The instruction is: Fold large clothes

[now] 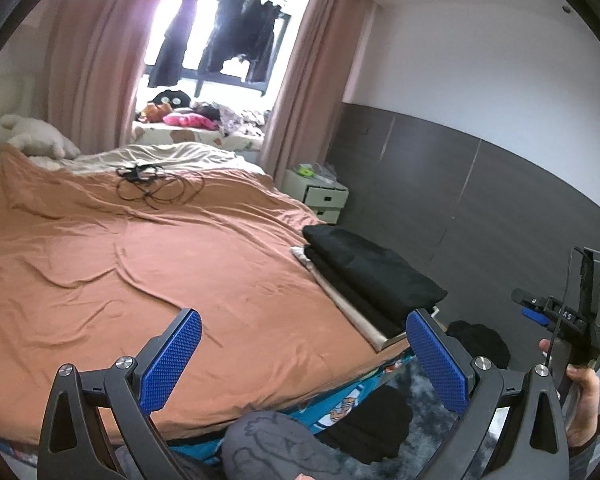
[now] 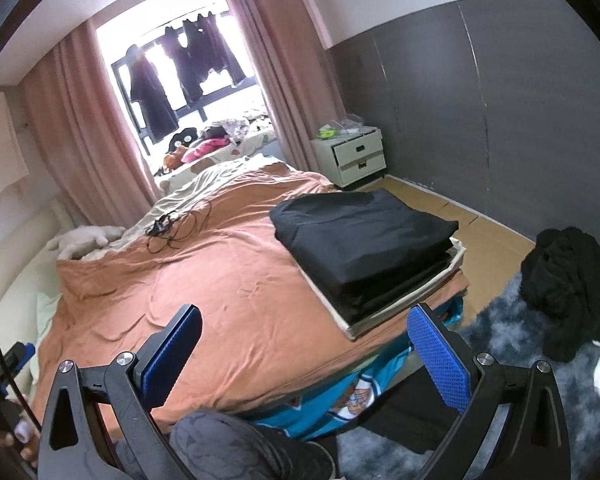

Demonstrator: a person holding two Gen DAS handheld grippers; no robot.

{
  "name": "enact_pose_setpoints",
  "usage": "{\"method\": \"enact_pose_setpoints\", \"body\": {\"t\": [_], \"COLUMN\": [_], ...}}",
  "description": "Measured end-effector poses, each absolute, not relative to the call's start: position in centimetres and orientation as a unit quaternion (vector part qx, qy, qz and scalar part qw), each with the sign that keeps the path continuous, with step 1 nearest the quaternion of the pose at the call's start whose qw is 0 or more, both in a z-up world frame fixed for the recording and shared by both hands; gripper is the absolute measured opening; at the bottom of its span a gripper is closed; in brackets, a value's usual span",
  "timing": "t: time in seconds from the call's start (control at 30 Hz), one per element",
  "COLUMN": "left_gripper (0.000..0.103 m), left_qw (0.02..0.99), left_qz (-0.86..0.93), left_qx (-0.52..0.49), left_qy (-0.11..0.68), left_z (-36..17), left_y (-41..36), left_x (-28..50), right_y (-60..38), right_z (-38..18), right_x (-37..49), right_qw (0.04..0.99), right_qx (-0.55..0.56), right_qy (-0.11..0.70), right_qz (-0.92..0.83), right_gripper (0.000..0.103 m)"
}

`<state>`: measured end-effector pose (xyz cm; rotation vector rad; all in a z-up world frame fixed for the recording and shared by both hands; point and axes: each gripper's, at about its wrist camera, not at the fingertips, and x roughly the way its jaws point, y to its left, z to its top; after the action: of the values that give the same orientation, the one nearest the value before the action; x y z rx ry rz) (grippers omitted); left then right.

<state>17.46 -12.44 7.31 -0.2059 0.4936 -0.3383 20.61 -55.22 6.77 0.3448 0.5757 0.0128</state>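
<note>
The orange bedspread [image 1: 160, 264] lies bare across the frame's middle — open passage. A tangle of black cables [image 1: 156, 186] blocks the upper centre; stacked black folded clothes [image 2: 364, 248] fill the right edge, a dark heap [image 2: 572, 296] beyond on the rug.

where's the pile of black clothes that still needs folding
In the right wrist view, the unfolded black pile lies on the grey shaggy rug at the right, off the bed, just past the folded black stack.

Legible text: one partial marking only, pale letters reading roughly "AS", on the black body of the right gripper [image 1: 568, 312] in the left wrist view. Nothing else readable.
</note>
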Motion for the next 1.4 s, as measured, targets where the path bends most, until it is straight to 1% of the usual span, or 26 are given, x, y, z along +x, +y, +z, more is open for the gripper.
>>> {"method": "enact_pose_setpoints", "body": {"t": [0.33,0.67,0.8,1.17,1.4], "left_gripper": [0.103,0.103,0.103,0.103,0.103], "left_qw": [0.961,0.973,0.976,0.98,0.976], "left_qz": [-0.127,-0.097,-0.067,-0.009,0.006], "left_qx": [-0.1,-0.075,-0.078,-0.084,-0.061], "left_qy": [0.224,0.197,0.191,0.183,0.208], "left_z": [6.6,4.6,3.3,0.4,-1.8], "left_y": [-8.3,-7.9,-7.2,-5.1,-5.6], "left_x": [12.3,8.2,7.6,6.0,7.1], "right_y": [-51.4,-47.6,-46.4,-42.3,-40.4], "right_z": [6.0,3.7,2.9,0.1,-2.6], "right_x": [16.5,15.0,14.5,14.4,15.1], "right_qw": [0.952,0.956,0.956,0.961,0.952], "right_qx": [0.155,0.129,0.13,0.087,0.089], "right_qy": [0.262,0.26,0.256,0.26,0.287], "right_qz": [0.027,0.042,0.058,0.038,0.054], "right_gripper": [0.103,0.103,0.103,0.103,0.103]}}
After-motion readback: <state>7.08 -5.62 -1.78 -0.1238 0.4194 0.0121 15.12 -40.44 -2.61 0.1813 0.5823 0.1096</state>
